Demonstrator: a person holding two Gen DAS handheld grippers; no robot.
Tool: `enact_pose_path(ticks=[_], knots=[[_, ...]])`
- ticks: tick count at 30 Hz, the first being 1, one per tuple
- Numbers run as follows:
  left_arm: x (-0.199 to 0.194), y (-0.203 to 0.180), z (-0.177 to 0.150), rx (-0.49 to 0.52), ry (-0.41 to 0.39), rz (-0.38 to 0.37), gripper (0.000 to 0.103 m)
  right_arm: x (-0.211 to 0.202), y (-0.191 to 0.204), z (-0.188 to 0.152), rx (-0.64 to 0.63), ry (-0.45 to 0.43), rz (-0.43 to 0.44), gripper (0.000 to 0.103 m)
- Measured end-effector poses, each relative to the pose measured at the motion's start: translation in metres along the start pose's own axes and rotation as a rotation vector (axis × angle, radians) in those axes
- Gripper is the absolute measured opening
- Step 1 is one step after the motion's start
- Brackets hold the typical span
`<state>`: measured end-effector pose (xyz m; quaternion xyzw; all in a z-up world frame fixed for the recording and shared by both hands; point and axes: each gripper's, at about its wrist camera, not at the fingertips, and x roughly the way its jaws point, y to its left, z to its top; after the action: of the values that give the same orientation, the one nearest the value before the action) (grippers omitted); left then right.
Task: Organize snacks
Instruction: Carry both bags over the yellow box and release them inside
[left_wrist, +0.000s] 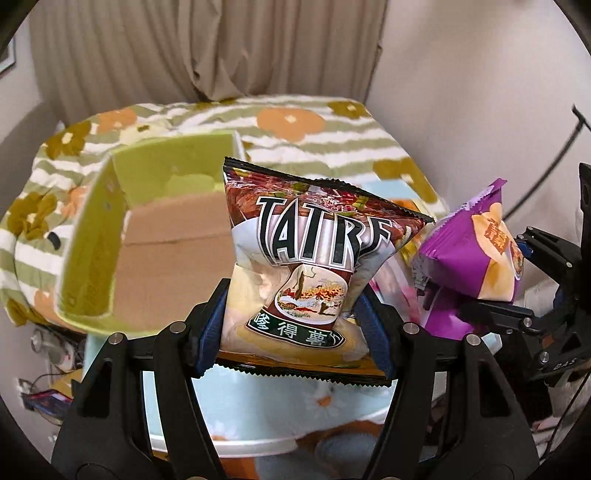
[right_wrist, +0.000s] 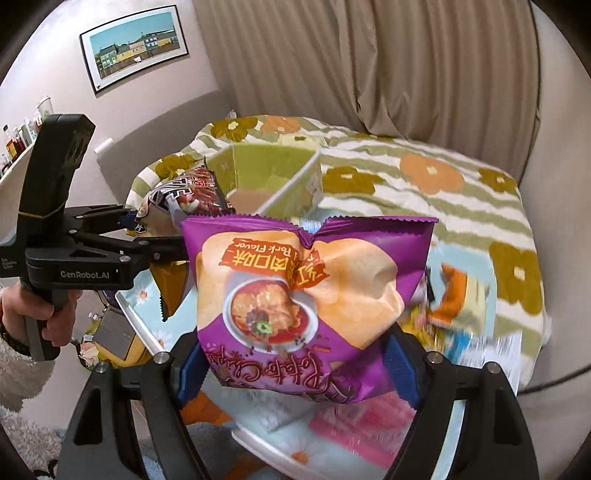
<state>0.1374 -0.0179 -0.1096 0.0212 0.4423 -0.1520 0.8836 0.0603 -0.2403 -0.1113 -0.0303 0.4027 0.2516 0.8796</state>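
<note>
My left gripper (left_wrist: 293, 336) is shut on a brown and white chip bag (left_wrist: 303, 266), held in the air with its blue pads squeezing the bag's lower half. My right gripper (right_wrist: 295, 365) is shut on a purple potato chip bag (right_wrist: 306, 291), also lifted clear. In the left wrist view the purple chip bag (left_wrist: 476, 258) hangs to the right in the right gripper (left_wrist: 517, 291). In the right wrist view the left gripper (right_wrist: 147, 236) and the brown bag (right_wrist: 181, 206) show at the left. Behind both stands an open green cardboard box (left_wrist: 155, 236) (right_wrist: 273, 173), with only its bare cardboard floor showing inside.
A light blue tray with white rim (right_wrist: 147, 317) (left_wrist: 258, 428) lies under the bags, with pink packets (right_wrist: 362, 421) and orange and blue snack packs (right_wrist: 454, 299) on it. A striped flowered blanket (left_wrist: 314, 129) covers the surface. Curtain (right_wrist: 369, 66) and wall stand behind. A hand (right_wrist: 44, 314) holds the left gripper's handle.
</note>
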Motion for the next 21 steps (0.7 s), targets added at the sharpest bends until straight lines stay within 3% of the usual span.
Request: enact_pose_path(ticks=[6, 16, 21], knots=[[-0.002, 0.054, 0.031, -0.063, -0.035, 0.026, 0.062, 0.021, 0.013, 0.051, -0.034, -0.030, -0.005, 0.078], [0.029, 0.158, 0.091, -0.079, -0.032, 0.099, 0.062, 0.096, 0.034, 0.146, 0.013, -0.021, 0.019, 0.079], [0.072, 0.197, 0.117, -0.051, 0.026, 0.089, 0.062, 0.144, 0.049, 0.185, 0.037, 0.002, -0.105, 0.079]])
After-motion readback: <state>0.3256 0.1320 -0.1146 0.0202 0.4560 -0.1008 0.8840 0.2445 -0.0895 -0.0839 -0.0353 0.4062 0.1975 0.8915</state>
